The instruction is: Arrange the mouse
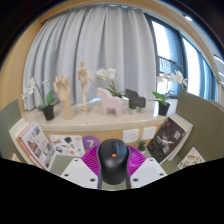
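A black computer mouse [113,161] with an orange scroll wheel sits between my gripper's two fingers, held up above the desk. My gripper [113,160] is shut on the mouse: both magenta pads [90,160] press against its sides. The mouse hides the desk surface just ahead of the fingers.
Beyond the fingers a desk holds a purple card with a number [90,143], open magazines at left [35,146] and right [168,138]. On the windowsill stand white orchids [105,75], a wooden mannequin [84,80], a wooden hand [66,100] and a pink figure [110,100]. Curtains hang behind.
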Motion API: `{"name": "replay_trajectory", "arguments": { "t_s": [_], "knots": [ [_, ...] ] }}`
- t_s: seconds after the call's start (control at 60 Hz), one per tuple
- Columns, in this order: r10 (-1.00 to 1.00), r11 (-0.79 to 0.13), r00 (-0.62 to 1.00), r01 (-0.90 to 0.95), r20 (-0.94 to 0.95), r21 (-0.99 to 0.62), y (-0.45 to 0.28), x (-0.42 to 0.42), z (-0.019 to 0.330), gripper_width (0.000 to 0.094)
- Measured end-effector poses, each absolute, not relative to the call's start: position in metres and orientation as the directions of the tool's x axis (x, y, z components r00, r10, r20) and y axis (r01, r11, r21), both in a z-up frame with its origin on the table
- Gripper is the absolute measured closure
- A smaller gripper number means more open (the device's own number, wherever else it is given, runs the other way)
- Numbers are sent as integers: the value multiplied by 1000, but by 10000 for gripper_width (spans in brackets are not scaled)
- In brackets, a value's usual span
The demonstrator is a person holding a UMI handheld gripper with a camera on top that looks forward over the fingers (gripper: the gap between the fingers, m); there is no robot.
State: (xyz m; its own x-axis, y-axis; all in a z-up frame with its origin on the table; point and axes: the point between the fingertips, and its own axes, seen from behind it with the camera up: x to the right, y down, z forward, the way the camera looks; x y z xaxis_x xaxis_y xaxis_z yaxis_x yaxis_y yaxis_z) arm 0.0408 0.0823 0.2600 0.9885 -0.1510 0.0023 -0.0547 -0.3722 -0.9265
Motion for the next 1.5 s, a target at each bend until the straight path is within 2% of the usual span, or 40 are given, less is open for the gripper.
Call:
{"name": "replay_trajectory", "arguments": {
  "t_s": [0.083, 0.15, 0.217, 0.317, 0.4, 0.483, 0.667, 0.733, 0.8, 0.883, 0.95, 1.0, 1.333, 1.5],
  "knots": [
    [-89, -337, 996, -56, -27, -940, 80, -42, 281, 616],
    [-34, -358, 999, -43, -33, -933, 79, -105, 270, 616],
    [22, -405, 999, -36, -49, -914, 78, -164, 235, 617],
    [67, -496, 996, -14, -55, -868, 76, -227, 164, 618],
    [81, -577, 995, 5, -52, -816, 70, -254, 99, 617],
    [71, -642, 997, 23, -29, -767, 64, -266, 49, 617],
    [28, -714, 999, 5, -21, -700, 47, -258, -13, 589],
    [45, -694, 999, 32, 1, -720, 47, -258, -13, 565],
    [59, -691, 998, 61, 28, -720, 47, -257, -13, 490],
    [32, -707, 999, 10, -18, -707, 45, -257, -14, 400],
    [6, -723, 999, -25, -43, -690, 39, -253, -5, 152],
    [8, -713, 999, -24, -43, -701, 37, -250, 11, 58],
    [68, -572, 995, -21, -73, -820, -40, -202, 194, 78],
    [71, -534, 994, -29, -79, -845, -99, -163, 245, 78]
  ]
}}
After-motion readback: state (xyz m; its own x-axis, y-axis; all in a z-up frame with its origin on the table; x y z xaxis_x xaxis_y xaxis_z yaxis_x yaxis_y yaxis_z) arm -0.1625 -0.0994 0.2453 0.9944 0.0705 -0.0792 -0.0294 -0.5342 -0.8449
